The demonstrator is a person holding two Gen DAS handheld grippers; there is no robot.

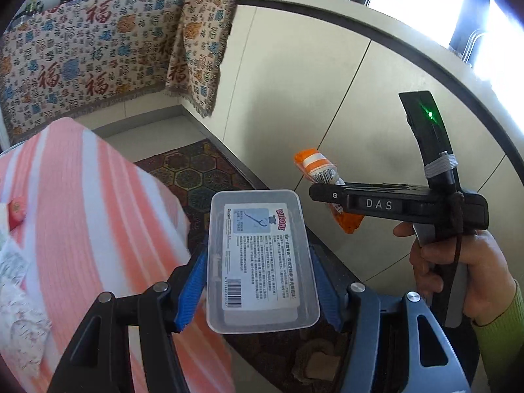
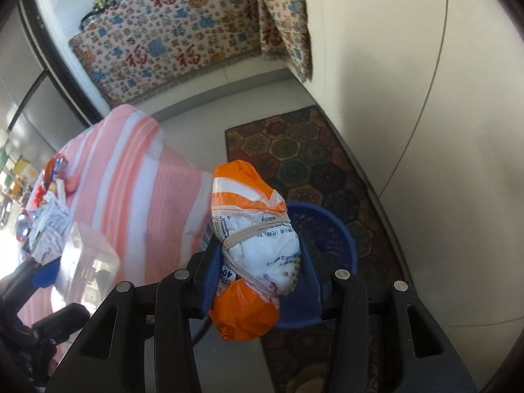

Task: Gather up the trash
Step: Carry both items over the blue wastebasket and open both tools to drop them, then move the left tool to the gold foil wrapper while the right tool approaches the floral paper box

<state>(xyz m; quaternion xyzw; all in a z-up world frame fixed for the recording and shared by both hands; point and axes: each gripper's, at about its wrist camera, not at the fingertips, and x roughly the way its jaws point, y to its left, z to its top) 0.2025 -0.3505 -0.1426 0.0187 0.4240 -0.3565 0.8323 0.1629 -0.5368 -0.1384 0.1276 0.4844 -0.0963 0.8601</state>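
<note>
Carrying trash binward | left claw (image 1: pixel 258 281) clamps clear rectangular plastic box (image 1: pixel 262 258) | right claw (image 2: pixel 262 278) clamps orange-white string-tied wrapper bundle (image 2: pixel 252 245) above round blue plastic basket (image 2: pixel 327 229)

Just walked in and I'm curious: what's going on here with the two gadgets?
A person is clearing trash with a handheld tool in each hand. The left tool is shut on a clear plastic box with a printed label, held out past the pink striped table. The right tool is shut on an orange and white wrapper bundle tied with string, held above a blue basket on the floor. More litter lies on the table.
</note>
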